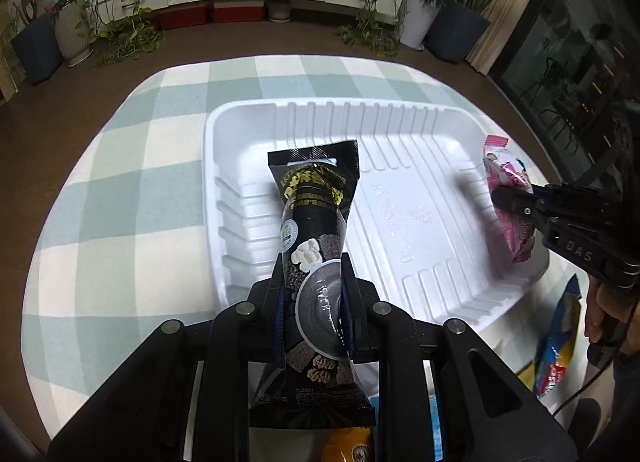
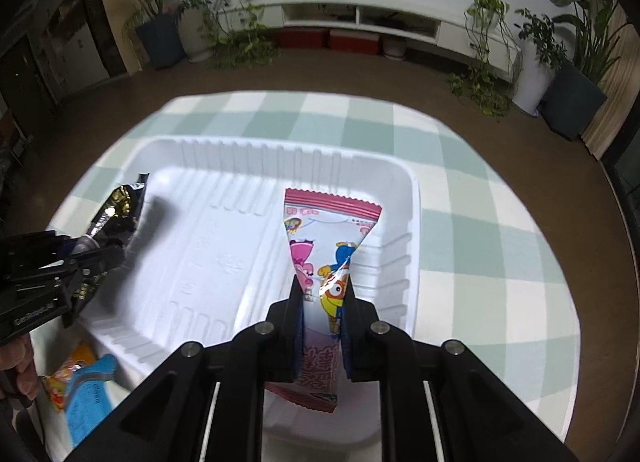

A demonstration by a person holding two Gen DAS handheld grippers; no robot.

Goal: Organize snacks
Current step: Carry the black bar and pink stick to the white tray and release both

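My left gripper (image 1: 313,290) is shut on a black snack packet (image 1: 312,218) and holds it over the left part of a white foam tray (image 1: 420,202). My right gripper (image 2: 323,298) is shut on a pink cartoon snack packet (image 2: 320,238) and holds it over the right part of the tray (image 2: 208,246). Each gripper shows in the other's view: the right one (image 1: 516,198) with the pink packet (image 1: 506,182), the left one (image 2: 104,254) with the black packet (image 2: 116,202). The tray's floor is bare.
The tray sits on a green and white checked tablecloth (image 1: 120,182). More snack packets lie near the tray's front edge: a blue and yellow one (image 1: 558,346), an orange one (image 1: 348,446), and blue and orange ones (image 2: 84,386). Potted plants and a low white cabinet stand beyond.
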